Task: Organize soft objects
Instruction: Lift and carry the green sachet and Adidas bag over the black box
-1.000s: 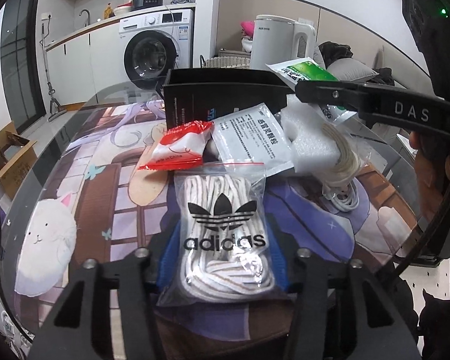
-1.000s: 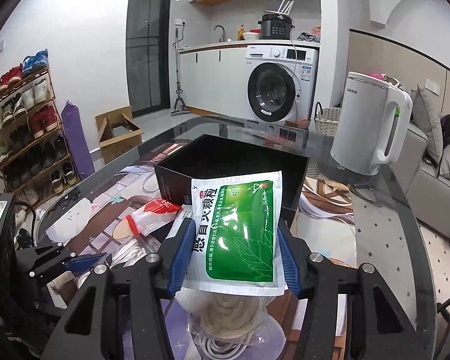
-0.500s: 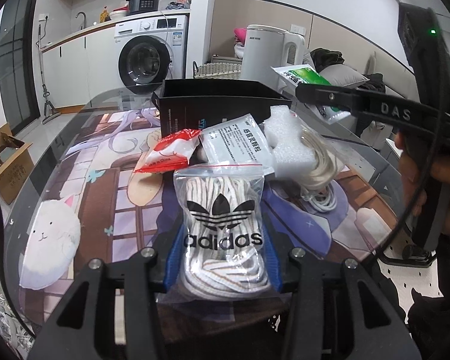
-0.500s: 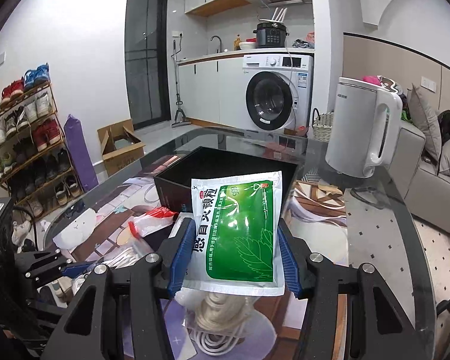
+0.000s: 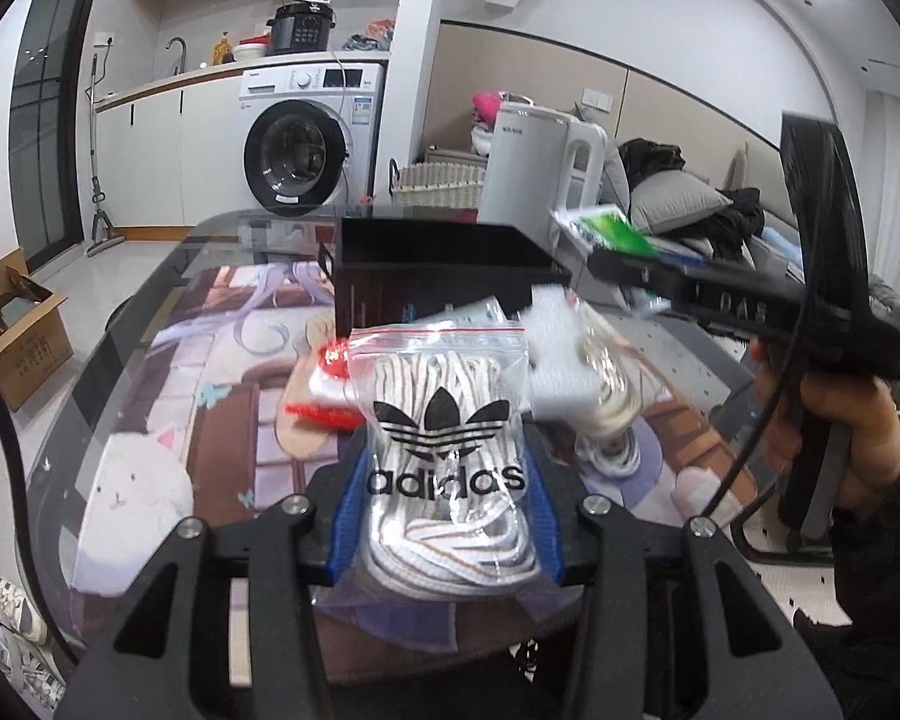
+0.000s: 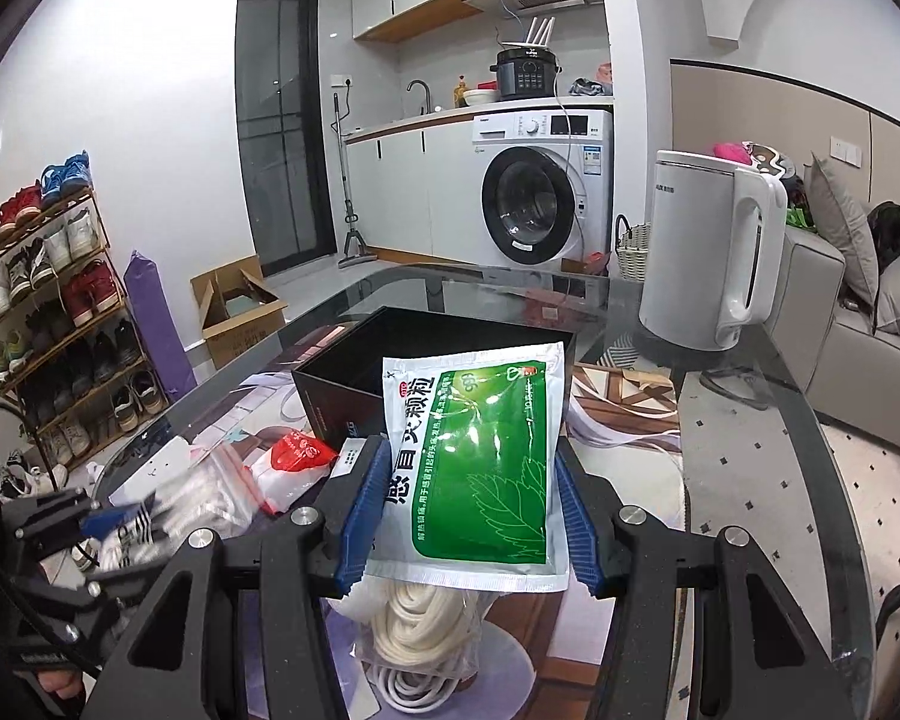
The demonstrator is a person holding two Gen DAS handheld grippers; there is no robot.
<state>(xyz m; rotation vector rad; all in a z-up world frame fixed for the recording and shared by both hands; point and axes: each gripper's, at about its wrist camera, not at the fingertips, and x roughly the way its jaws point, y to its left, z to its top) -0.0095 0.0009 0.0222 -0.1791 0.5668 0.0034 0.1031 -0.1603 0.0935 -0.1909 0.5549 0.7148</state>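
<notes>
Gripping clear zip bag of white striped laces, left claw clamps squashy, slippery middle; right claw pinches limp green foil sachet mid-body.

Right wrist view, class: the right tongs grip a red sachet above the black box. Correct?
Not quite. In the right wrist view the right tongs grip a green sachet, not red, held above the black box.

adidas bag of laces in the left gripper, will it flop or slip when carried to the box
Probably floppy: the adidas bag is thin clear plastic around loose coiled laces. Its glossy film might slip, though the left gripper clamps both sides. Likely light.
</notes>
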